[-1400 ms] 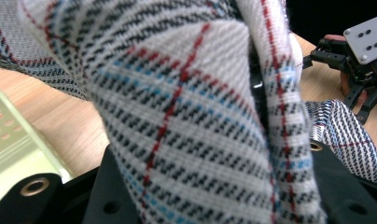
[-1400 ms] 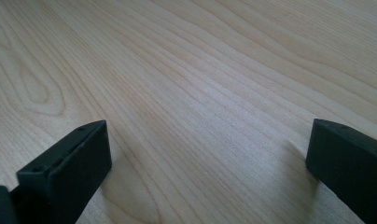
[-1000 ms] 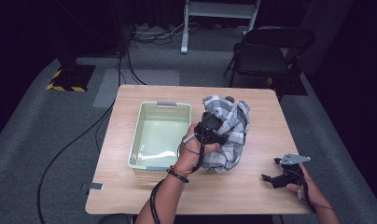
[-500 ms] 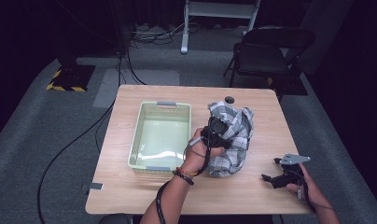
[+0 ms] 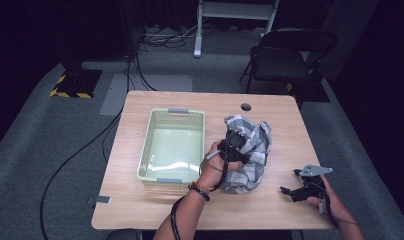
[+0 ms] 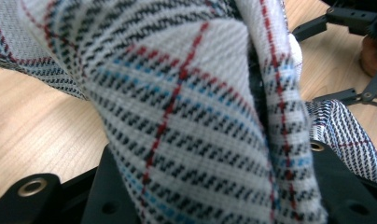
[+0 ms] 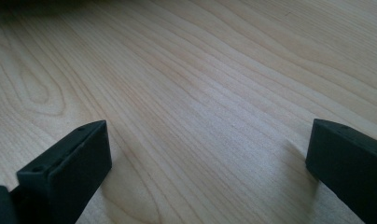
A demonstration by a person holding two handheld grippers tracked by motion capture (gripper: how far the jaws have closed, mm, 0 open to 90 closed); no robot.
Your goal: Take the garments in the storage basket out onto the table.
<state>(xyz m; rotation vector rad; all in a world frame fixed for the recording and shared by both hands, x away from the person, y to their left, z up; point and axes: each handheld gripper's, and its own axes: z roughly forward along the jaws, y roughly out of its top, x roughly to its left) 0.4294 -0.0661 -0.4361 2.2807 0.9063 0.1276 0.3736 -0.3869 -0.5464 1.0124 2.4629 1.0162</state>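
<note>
The left gripper (image 5: pixel 235 145) is clamped on a plaid cloth (image 5: pixel 250 152), a crumpled white fabric crossed with black, blue and red lines. In the high view the cloth sits in a bunched heap on the wooden desk (image 5: pixel 270 200), just to the right of a pale green plastic basket (image 5: pixel 155 130), and the person's left hand (image 5: pixel 215 165) wraps the gripper's body from the near side, a bracelet at the wrist. In the left gripper view a thick fold of the cloth (image 6: pixel 191 112) runs up between the two black jaws and covers most of the picture; bare desk shows to the left of the fold and more of the cloth lies on the desk to the right

The right gripper (image 5: pixel 295 190) rests low at the desk's near right corner, held by the right hand (image 5: pixel 330 200), well apart from the cloth, with its grey three-cornered plate (image 5: pixel 315 170) on top. In the right gripper view its jaws stand wide apart over bare wood grain, with nothing between them

A small round hole (image 5: pixel 246 106) sits in the desk top beyond the cloth, and a dark folding chair (image 5: pixel 285 55) stands on the grey floor behind the desk
</note>
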